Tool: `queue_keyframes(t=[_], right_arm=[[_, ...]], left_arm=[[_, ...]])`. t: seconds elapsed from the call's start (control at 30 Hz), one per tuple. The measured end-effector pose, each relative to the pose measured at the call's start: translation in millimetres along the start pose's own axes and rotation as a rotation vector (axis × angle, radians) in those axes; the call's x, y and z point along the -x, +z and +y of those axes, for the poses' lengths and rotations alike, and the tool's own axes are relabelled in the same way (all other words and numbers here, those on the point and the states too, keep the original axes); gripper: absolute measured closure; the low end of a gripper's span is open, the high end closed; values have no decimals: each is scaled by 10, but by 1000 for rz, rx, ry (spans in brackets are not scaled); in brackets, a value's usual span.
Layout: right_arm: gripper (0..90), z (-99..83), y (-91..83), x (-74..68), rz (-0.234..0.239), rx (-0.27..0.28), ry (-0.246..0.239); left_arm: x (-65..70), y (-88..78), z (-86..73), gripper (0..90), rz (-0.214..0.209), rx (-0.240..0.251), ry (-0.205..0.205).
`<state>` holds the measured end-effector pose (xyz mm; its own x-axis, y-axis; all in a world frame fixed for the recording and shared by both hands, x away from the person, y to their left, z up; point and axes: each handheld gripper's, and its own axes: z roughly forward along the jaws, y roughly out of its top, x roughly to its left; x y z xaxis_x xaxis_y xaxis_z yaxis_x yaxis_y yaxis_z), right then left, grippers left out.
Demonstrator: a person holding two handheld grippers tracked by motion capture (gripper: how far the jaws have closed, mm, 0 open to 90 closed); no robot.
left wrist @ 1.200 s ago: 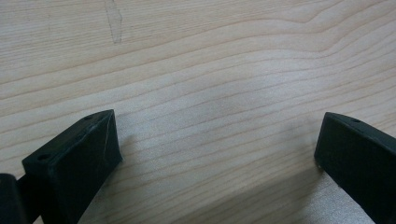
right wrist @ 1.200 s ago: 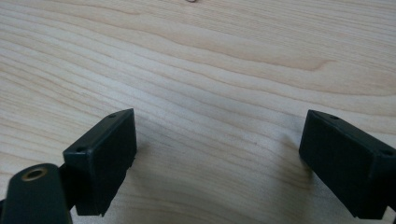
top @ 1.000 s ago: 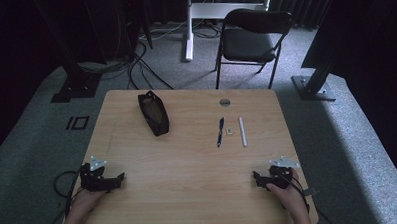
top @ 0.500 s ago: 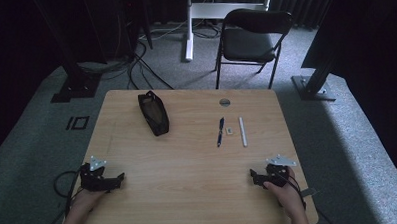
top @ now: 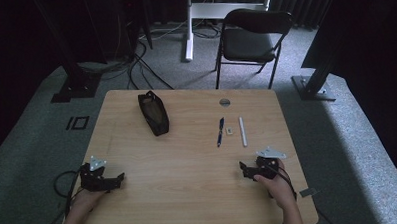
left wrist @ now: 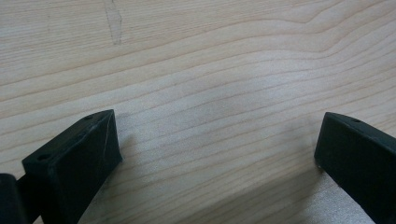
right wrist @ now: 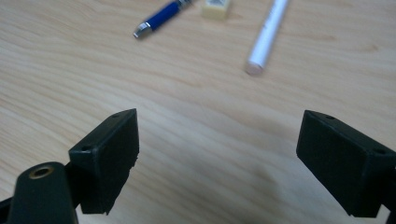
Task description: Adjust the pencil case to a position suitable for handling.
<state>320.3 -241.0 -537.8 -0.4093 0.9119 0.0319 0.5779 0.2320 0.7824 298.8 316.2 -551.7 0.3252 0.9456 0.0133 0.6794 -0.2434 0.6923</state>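
On the wooden table (top: 188,157) a blue pen (top: 220,131), a small pale eraser (top: 229,132) and a white pen (top: 242,131) lie side by side right of centre. A black pencil case (top: 154,113) lies at the back left. My right gripper (top: 243,168) is open near the front right, short of the pens. In the right gripper view its gripper (right wrist: 219,158) has nothing between the jaws, with the blue pen (right wrist: 163,16), eraser (right wrist: 215,8) and white pen (right wrist: 267,37) ahead. My left gripper (top: 120,178) rests open at the front left, its gripper (left wrist: 217,154) over bare wood.
A round cable hole (top: 224,102) sits near the table's back edge. Behind the table stand a black chair (top: 254,37) and a white desk leg (top: 188,27). Cables (top: 135,69) run over the grey floor, and black stand bases flank the table.
My right gripper has slid left along the table's front part and a little closer to the pens. The left gripper has stayed where it was.
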Motion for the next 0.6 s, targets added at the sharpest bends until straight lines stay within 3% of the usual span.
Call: queue_keyframes(t=[0.17, 0.6], right_arm=[[127, 123, 74, -101, 26, 33, 25], [128, 283, 179, -286, 61, 59, -10]], left_arm=[[0, 0, 0, 3, 0, 0, 0], [1, -1, -1, 3, 1, 0, -1]])
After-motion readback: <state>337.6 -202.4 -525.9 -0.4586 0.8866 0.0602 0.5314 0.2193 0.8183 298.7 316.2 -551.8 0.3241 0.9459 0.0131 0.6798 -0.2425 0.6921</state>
